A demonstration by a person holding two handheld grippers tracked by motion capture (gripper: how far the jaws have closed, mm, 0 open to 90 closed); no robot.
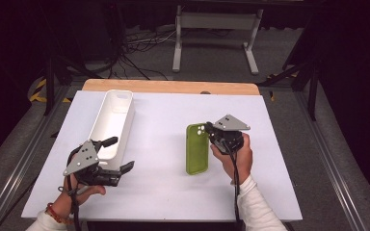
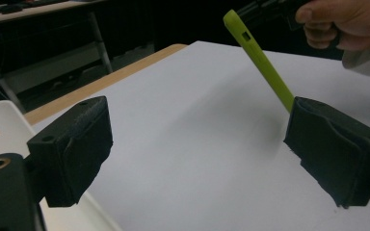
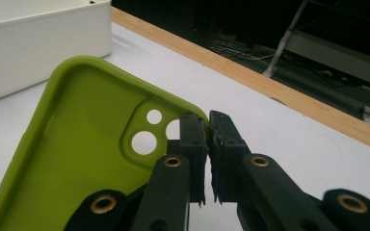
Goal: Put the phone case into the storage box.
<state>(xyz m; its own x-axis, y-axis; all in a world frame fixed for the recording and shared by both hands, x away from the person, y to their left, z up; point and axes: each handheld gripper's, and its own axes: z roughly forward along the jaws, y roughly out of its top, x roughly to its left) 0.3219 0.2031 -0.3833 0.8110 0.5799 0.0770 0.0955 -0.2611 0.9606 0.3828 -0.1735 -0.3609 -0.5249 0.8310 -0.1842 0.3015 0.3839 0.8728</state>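
While you hold both tools above the white table, the biggest thing on it is the long white bin. It stands just beyond your left gripper, with its near end almost under the jaws, and in the left gripper view its rim is at the lower left corner, beside the left jaw. A wooden edge runs along the far side of the table, well beyond both grippers.

Next in size is the green phone case. It is just to the left of your right gripper, and its far corner, beside the camera holes, is between the pads of that gripper. The jaws are pressed together on the thin rim of the case there; in the right gripper view you see the open inside of the case facing you, with the two round holes just left of the pads. In the left gripper view the case stands tilted, with its top end raised at your right hand and its lower end hidden behind the right jaw, so I cannot tell if that end touches the table.

Your left gripper is well apart from the case. Its two black jaws stand wide apart and between them is only bare table. Your left hand holds it close to the near edge of the table.
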